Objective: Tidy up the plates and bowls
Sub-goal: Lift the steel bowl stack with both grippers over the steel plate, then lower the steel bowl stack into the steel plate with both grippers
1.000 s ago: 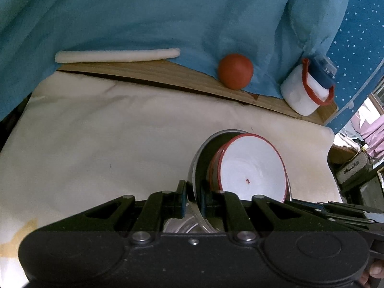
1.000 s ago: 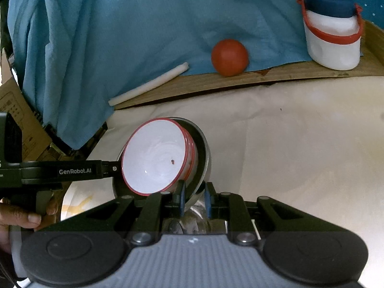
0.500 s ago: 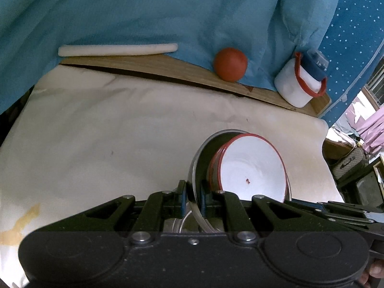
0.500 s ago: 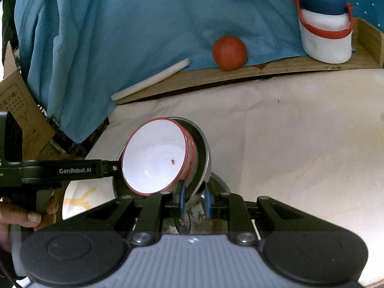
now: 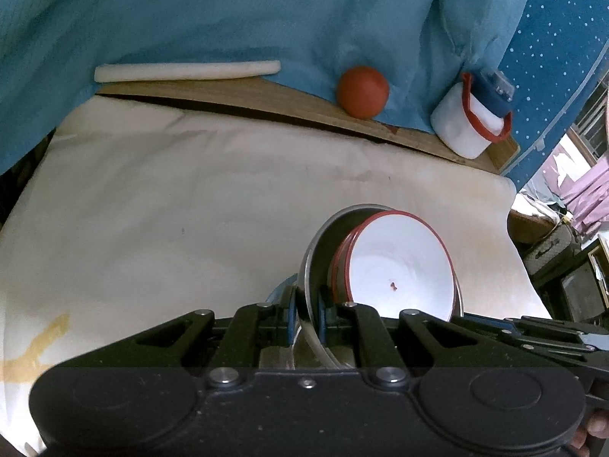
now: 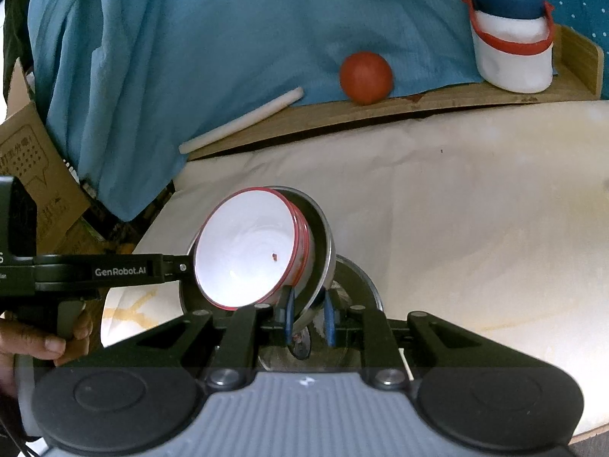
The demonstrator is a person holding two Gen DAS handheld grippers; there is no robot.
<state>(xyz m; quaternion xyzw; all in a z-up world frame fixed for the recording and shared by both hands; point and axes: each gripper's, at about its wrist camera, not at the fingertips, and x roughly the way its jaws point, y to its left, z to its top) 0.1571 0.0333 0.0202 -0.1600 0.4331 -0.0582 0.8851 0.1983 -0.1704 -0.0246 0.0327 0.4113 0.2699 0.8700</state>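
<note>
Two handheld grippers lifted a nested stack of dishes above a cream cloth (image 5: 190,198) spread over the table; the left gripper (image 5: 307,314) was clamped on the near rim of a steel bowl (image 5: 323,251), its blue pads pinching the thin metal edge; the right gripper (image 6: 309,314) was clamped on the opposite rim of the same steel bowl (image 6: 323,243); the bowl stood tilted on edge between them, with a red-rimmed white bowl (image 5: 399,266) nested inside it, a small dark speck on its white inner face; a steel plate (image 6: 357,278) lay on the cloth just beneath; at the table's far edge a wooden board (image 6: 418,104) carried a red ball (image 6: 365,76), a white rod (image 6: 243,122) and a white lidded container (image 6: 512,49) against blue drapery (image 5: 266,11); a hand (image 6: 30,342) gripped the left tool's handle.
</note>
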